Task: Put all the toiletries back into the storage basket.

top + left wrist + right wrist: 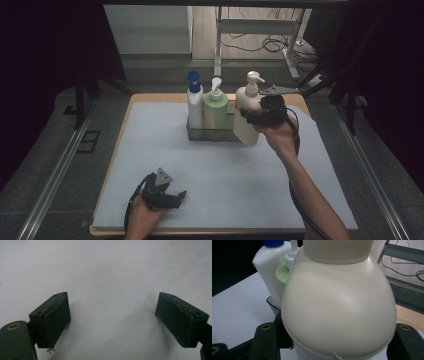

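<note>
The right gripper (252, 116) has its jaws closed around the cream pump bottle (248, 112), gripping it across the broad shoulder below the ribbed collar. The bottle stands at the right end of the dark caddy (210, 134), beside the green pump bottle (215, 111) and the white bottle with the blue cap (194, 105); whether its base sits inside the caddy, on the counter (150, 150) or clear of both I cannot tell, since the hand covers it.

The plastic looks smooth and rounded, so I'd expect it to slip if pinched on the curve; lower on the straighter body seems safer. It is opaque, so how full or heavy it is stays unknown.

The left gripper (172, 196) rests low on the counter near the front edge, jaws wide apart, holding nothing.
</note>
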`<action>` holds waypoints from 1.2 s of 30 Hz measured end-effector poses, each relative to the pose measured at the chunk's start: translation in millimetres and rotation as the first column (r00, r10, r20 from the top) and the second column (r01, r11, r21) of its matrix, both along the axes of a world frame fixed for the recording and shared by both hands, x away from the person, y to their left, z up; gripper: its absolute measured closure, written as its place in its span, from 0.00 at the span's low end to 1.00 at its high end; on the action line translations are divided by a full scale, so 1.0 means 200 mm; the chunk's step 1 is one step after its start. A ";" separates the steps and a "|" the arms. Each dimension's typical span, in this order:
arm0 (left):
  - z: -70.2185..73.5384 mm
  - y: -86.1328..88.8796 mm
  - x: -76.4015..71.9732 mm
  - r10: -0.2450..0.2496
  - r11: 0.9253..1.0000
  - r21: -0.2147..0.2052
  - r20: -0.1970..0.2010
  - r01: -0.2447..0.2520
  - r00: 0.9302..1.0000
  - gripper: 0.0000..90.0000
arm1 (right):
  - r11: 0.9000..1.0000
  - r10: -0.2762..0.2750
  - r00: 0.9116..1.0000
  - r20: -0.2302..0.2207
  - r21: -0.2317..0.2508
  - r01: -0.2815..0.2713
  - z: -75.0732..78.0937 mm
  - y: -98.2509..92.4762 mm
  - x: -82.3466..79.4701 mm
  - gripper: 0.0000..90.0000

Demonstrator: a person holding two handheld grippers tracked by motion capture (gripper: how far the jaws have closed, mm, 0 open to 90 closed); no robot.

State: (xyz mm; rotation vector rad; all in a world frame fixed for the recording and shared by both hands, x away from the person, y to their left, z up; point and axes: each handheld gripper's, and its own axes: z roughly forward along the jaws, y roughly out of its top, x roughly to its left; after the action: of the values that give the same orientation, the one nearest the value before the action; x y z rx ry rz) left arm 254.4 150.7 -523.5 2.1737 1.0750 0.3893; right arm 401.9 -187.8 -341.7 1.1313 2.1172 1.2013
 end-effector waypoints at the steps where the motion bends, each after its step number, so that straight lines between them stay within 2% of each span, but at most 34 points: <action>1: 0.00 0.00 0.00 0.000 1.000 0.000 0.000 0.000 1.000 0.14 | 1.000 -0.002 1.000 -0.001 0.000 0.002 0.00 0.00 0.01 0.42; 19: 0.00 0.00 0.00 0.001 1.000 -0.002 0.000 -0.001 1.000 0.14 | 0.999 -0.042 0.999 0.016 0.007 0.042 0.00 0.05 0.16 0.42; 36: 0.00 0.00 0.00 0.001 1.000 -0.001 -0.001 -0.001 1.000 0.14 | 0.996 -0.084 0.996 0.031 0.009 0.084 -0.04 0.10 0.30 0.42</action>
State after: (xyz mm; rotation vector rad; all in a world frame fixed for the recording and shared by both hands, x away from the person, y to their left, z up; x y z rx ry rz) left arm 254.3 150.7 -523.5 2.1724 1.0766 0.3881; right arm 461.2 -168.3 -349.3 1.1848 2.0228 1.1819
